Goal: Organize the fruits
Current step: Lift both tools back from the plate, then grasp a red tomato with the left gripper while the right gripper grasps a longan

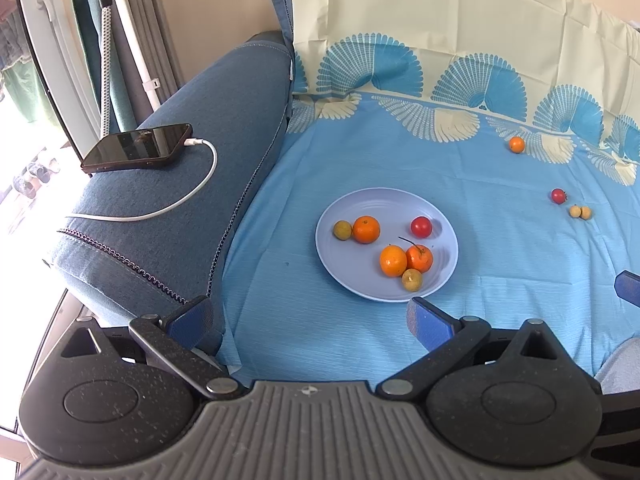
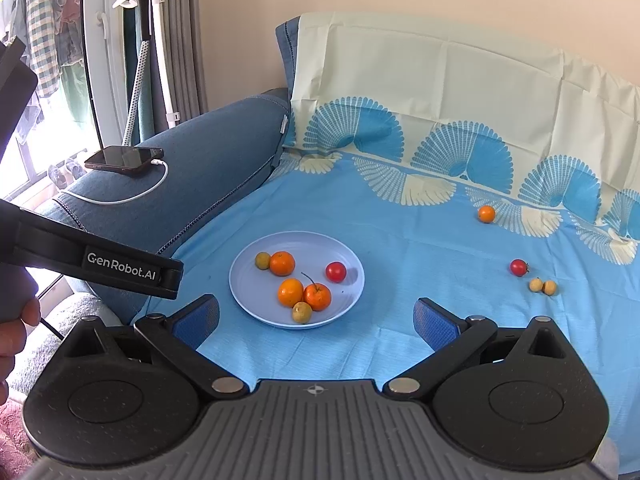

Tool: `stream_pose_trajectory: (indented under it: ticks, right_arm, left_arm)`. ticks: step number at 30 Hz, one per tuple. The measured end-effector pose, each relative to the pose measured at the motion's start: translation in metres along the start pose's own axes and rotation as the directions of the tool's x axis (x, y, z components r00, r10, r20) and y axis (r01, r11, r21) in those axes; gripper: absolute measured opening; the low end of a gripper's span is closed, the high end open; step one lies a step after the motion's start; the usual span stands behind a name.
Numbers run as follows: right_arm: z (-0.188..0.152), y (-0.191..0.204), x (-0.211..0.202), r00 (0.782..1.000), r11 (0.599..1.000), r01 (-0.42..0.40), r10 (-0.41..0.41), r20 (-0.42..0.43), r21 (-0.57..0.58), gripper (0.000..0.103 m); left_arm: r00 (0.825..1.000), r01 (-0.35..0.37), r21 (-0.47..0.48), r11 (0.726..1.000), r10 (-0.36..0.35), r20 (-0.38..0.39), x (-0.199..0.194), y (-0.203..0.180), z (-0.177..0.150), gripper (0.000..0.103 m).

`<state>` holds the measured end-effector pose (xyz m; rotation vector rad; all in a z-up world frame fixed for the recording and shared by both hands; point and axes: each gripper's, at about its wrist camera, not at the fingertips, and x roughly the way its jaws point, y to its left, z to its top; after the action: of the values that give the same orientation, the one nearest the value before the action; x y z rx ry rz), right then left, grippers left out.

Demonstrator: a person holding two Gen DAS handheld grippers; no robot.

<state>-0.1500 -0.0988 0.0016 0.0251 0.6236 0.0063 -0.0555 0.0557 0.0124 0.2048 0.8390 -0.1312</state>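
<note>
Your left hand-held gripper (image 1: 310,318) and right hand-held gripper (image 2: 316,318) both hang with jaws apart, holding nothing, just short of the plate (image 2: 244,292) on the blue sheet (image 2: 400,264). The plate carries six fruits; an orange (image 2: 486,213), a tomato (image 2: 519,267) and two small yellowish fruits (image 2: 543,285) lie well apart to its right.

The plate (image 2: 256,304) is pale blue, with 3 orange fruits, 1 red one and 2 yellow-brown ones. The sheet (image 2: 400,264) is bright blue with cream and blue fan shapes. The phone (image 1: 138,152) is black.
</note>
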Motion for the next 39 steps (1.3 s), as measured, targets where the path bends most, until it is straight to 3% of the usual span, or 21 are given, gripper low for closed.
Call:
stream_pose_trajectory:
  ticks: [20,39]
  right_arm:
    - [-0.003,-0.022,0.010,1.000,0.997,0.010,-0.009,-0.012,0.073,0.102]
    - [-0.018,-0.113,0.033,0.989,0.947,0.145,-0.133,-0.061,0.286,0.102]
  left_arm:
    - [0.999,-0.019,0.052,0.998,0.021,-0.033,0.016,-0.021,0.014,0.103]
    - [0.994,0.018,0.181,0.983,0.002,-0.107,0.058,-0.103,0.042,0.103]
